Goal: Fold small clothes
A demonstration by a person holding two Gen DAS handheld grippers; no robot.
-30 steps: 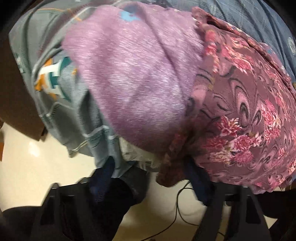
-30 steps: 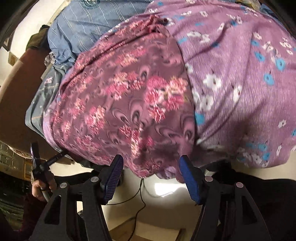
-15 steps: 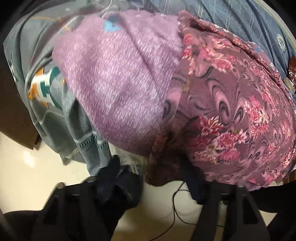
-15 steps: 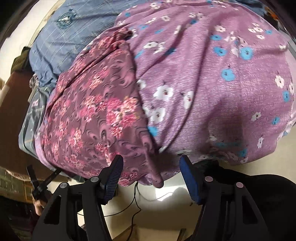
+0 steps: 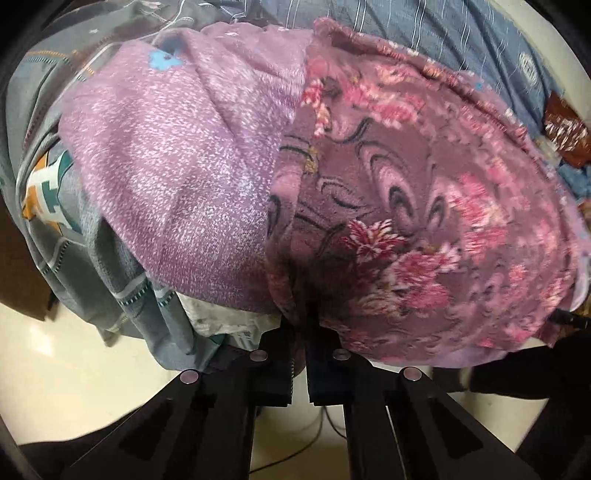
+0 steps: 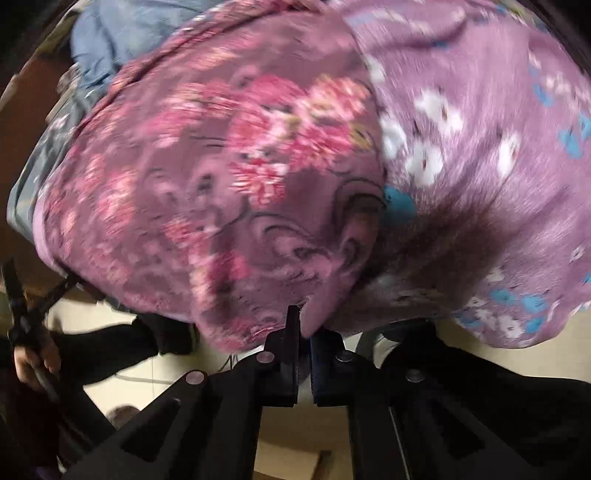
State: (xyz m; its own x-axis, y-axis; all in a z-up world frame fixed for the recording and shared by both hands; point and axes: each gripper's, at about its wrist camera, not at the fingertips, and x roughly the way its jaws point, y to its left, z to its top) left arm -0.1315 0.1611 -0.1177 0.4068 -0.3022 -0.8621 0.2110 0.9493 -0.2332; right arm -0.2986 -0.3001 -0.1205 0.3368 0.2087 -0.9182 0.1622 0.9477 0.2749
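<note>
Left wrist view: left gripper (image 5: 300, 325) is reaching forward and slightly up into the lower hem of the floral cloth (image 5: 417, 229), jaws pinching together on a dark fold of its edge. The fingertips are sinking into the fabric, so the pads are hidden. The floral cloth is draping over a pile at the right; the purple cloth (image 5: 184, 177) is lying beside it on the left, their edges touching or overlapping down the middle, cannot tell which is on top here. A grey garment (image 5: 74, 236) with an orange and teal print is hanging down at the left under the purple one. A blue striped fabric (image 5: 424, 29) is lying behind, cut off by the top edge. A white bit of cloth is peeking out under the purple hem, too small to identify. Pale floor (image 5: 66, 376) is showing below, with a thin cable between the gripper arms.

Right wrist view: right gripper (image 6: 303, 328) is pointing forward and up likewise, jaws clamping on the floral cloth (image 6: 207, 192) at its bottom edge, right where it is meeting the purple cloth (image 6: 487, 155) with white and blue flowers. The picture is motion-blurred, patterns smeared. The floral cloth is overlapping the purple one along the seam. Blue fabric (image 6: 122, 33) is sitting at top left. At far left a hand (image 6: 31, 365) is holding the other gripper's handle, partly cut off.
</note>
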